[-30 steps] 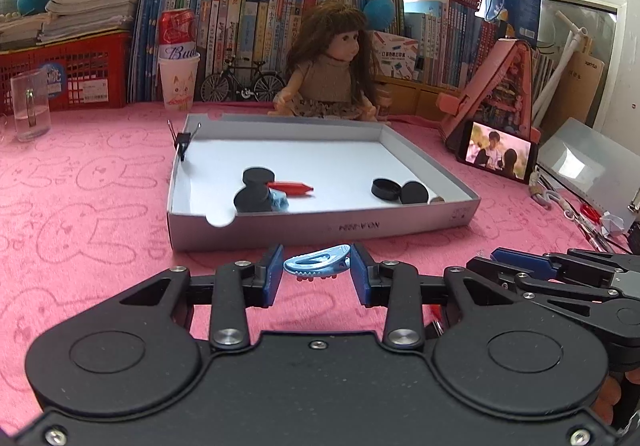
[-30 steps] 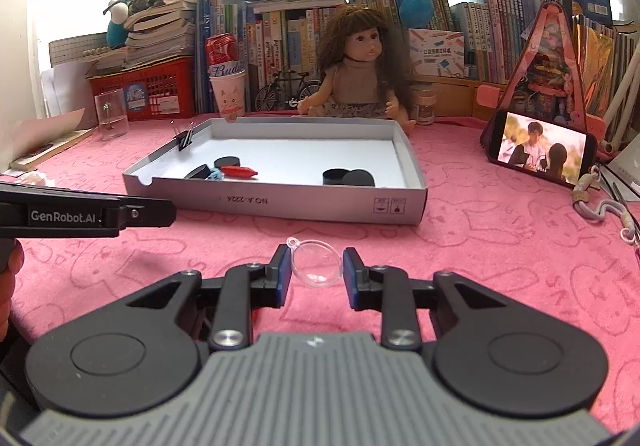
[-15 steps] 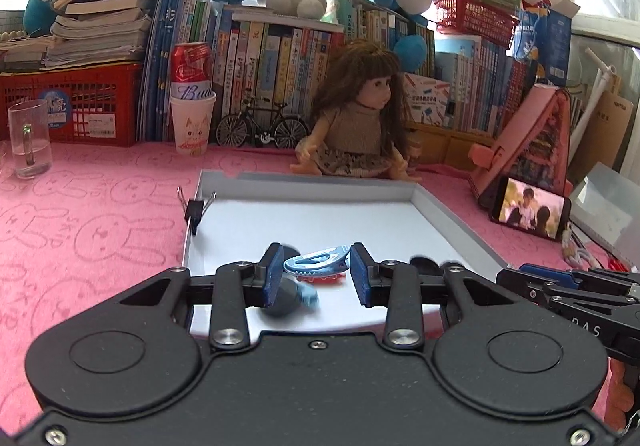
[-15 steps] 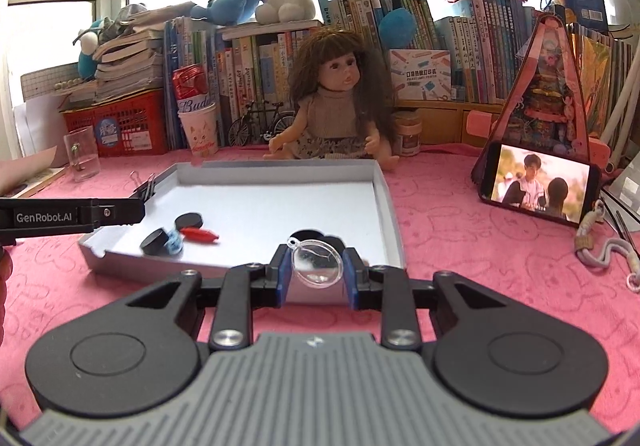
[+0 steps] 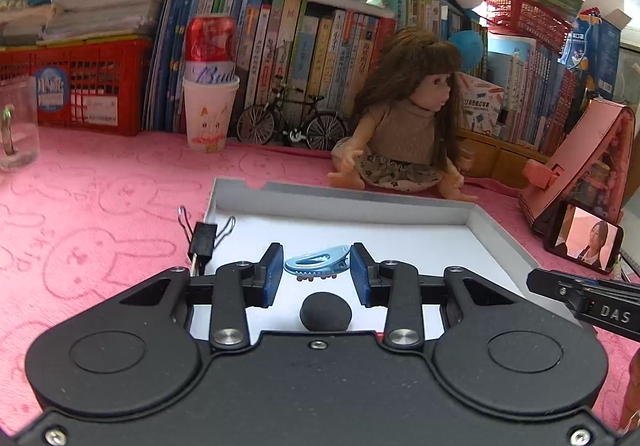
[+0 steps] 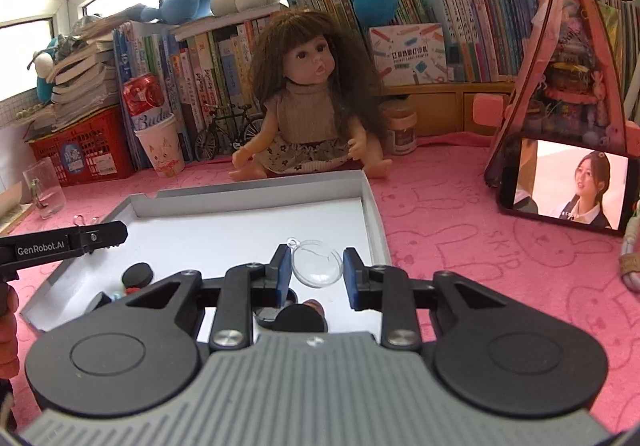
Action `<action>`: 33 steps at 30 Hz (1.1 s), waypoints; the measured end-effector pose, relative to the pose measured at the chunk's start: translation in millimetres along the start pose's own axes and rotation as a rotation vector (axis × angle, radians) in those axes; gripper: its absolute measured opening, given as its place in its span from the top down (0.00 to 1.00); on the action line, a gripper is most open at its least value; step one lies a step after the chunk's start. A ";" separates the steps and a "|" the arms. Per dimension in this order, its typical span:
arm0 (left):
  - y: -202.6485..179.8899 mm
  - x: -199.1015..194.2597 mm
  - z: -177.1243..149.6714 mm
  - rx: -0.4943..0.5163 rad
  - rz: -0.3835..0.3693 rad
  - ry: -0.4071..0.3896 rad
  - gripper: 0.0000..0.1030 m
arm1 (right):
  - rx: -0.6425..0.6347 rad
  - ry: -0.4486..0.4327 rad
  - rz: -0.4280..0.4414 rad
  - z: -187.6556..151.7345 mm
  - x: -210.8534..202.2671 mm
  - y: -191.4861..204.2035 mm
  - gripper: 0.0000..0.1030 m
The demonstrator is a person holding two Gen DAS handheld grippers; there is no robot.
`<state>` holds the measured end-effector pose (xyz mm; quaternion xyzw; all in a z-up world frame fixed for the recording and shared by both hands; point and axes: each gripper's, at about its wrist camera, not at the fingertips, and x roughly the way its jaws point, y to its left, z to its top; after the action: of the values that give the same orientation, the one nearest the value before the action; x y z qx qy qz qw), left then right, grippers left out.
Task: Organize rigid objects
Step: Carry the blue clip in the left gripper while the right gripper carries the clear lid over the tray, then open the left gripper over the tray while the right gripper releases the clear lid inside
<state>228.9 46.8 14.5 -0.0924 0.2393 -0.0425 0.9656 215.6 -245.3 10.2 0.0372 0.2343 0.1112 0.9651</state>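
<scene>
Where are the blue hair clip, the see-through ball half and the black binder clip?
blue hair clip (image 5: 316, 262): left wrist view, middle of its curved top.
see-through ball half (image 6: 317, 264): right wrist view, centre of the clear dome.
black binder clip (image 5: 203, 241): left wrist view, its black body.

"GenRobot.AI" in white on the black bar of the left tool (image 6: 64, 246), seen in the right wrist view. "DAS" in pale letters on the black body of the right tool (image 5: 588, 306), left wrist view; the rest is cut off. Red can (image 5: 210, 46) standing in a paper cup shows script "Bud…", partly hidden by the cup rim; same can (image 6: 146, 104) in the right wrist view. Book spines and the box with Chinese print are too small to read.
</scene>
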 end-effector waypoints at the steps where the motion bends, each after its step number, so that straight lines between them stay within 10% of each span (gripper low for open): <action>1: 0.1 1.9 -1.1 0.008 -0.001 0.000 0.66 | -0.001 0.003 -0.003 -0.4 3.2 0.4 0.68; 19: -3.0 31.0 9.5 0.069 0.085 0.026 0.65 | 0.009 0.048 -0.038 2.3 26.9 4.3 0.68; 33: -23.1 -5.8 15.4 0.118 -0.003 0.020 0.25 | 0.005 0.020 -0.012 7.7 2.8 10.5 0.31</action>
<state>230.1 27.3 35.1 -0.0350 0.2460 -0.0590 0.9668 219.5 -234.6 17.1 0.0370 0.2444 0.1051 0.9633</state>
